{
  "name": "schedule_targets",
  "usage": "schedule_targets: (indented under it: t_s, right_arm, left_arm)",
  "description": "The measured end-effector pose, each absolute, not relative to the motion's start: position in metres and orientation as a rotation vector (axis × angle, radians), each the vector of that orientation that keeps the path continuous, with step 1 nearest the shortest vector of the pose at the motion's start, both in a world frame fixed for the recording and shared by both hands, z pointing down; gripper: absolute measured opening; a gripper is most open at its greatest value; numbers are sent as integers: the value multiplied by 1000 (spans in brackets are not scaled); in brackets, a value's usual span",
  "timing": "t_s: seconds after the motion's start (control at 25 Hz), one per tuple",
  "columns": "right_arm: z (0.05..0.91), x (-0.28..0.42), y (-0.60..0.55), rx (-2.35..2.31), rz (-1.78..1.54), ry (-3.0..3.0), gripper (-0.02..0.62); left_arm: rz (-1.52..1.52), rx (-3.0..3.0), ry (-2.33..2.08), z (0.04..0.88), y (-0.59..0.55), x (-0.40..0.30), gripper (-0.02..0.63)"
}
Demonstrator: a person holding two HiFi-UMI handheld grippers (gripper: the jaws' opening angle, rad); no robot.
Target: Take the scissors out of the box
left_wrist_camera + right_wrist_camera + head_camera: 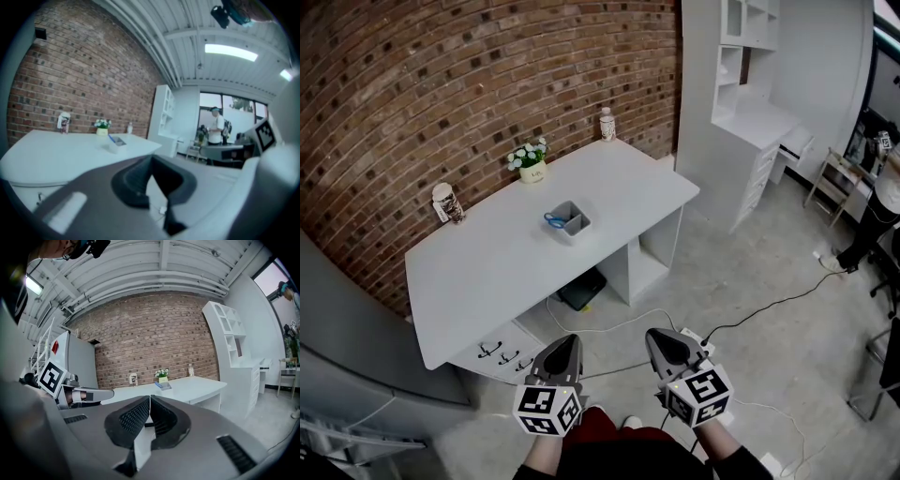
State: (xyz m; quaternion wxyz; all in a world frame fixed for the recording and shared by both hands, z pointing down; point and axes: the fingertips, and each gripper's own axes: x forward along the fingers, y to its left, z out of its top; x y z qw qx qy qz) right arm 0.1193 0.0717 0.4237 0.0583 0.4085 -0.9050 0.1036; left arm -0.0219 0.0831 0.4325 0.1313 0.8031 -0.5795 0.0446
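The left tongs (pixel 566 340) and right tongs (pixel 657 336), at lower centre, are each pressed together and empty. The blue-handled scissors (pixel 555 220) lie in the grey box (pixel 579 229) mid-tabletop (pixel 478 267). The label on the canister (pixel 447 202) is too small to read.

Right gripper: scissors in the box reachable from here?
Probably not yet: right gripper is shut, well short of the table. Nothing stands over the scissors in the box.

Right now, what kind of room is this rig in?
Probably an office or studio-style workroom: a white desk stands against a brick wall, tall white shelving stands beside it, and the floor is bare concrete.
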Motion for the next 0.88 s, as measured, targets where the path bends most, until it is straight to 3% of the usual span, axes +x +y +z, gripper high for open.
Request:
schedule_targets:
  t_s: [0.88]
  right_arm:
    - [434,95,1,1217,349,-2707,9]
  left_arm:
    - [151,2321,-1685,439,5,-45,3]
